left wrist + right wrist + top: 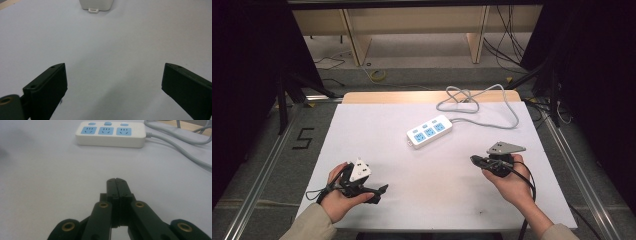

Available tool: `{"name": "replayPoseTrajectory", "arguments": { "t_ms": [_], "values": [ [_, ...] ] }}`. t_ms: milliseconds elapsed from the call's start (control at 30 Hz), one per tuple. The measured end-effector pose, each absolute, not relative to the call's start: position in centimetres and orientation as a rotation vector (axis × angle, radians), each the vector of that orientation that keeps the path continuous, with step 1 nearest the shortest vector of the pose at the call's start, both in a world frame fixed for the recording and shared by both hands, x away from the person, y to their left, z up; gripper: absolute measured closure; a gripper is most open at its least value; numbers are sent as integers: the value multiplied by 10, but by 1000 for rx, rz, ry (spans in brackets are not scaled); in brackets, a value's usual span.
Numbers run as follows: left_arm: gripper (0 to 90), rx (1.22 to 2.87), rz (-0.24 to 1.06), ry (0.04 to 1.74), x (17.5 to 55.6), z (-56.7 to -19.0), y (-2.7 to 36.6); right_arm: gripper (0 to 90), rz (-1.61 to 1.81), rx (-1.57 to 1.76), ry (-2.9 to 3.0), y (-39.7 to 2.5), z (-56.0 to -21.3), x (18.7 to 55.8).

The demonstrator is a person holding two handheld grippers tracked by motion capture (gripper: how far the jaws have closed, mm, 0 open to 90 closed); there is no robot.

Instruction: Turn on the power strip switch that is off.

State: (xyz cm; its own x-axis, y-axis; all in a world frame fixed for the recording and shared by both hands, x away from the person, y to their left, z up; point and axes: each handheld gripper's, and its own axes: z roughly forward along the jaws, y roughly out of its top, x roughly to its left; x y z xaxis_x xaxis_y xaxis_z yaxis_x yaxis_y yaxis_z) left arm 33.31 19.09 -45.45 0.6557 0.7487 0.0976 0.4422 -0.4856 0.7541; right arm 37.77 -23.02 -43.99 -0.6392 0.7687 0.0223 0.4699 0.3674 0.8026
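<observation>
I see beige sleeves at both my wrists. My left tool (379,192) is black, topped by a pale grey three-cornered plate, with a thin black cable looping off it; its jaw blocks are flat, matte and carry small screw holes. My right tool (474,159) is black too, under a darker grey plate, with brass-ringed pivots on its linkage arms and a black cable.

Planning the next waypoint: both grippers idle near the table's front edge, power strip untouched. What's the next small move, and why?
Probably ease the left gripper forward toward the power strip. Its jaws stand wide open with the strip's short end straight ahead in the left gripper view, bare white table between. The right gripper is shut with nothing in it, so it would have to open first.
</observation>
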Motion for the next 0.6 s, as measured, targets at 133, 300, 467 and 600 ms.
{"name": "replayPoseTrajectory", "arguments": {
  "t_ms": [133,300,467,600],
  "values": [
    [60,2152,547,919,333,-454,191,900,1163,1078,2277,-225,-439,382],
    [60,2155,549,920,333,-455,191,900,1166,1069,2272,-220,-437,387],
    [60,2156,549,921,333,-455,191,900,1165,1061,2275,-215,-436,392],
    [61,2156,548,920,333,-455,191,900,1163,1055,2279,-210,-436,397]
  ]
}}
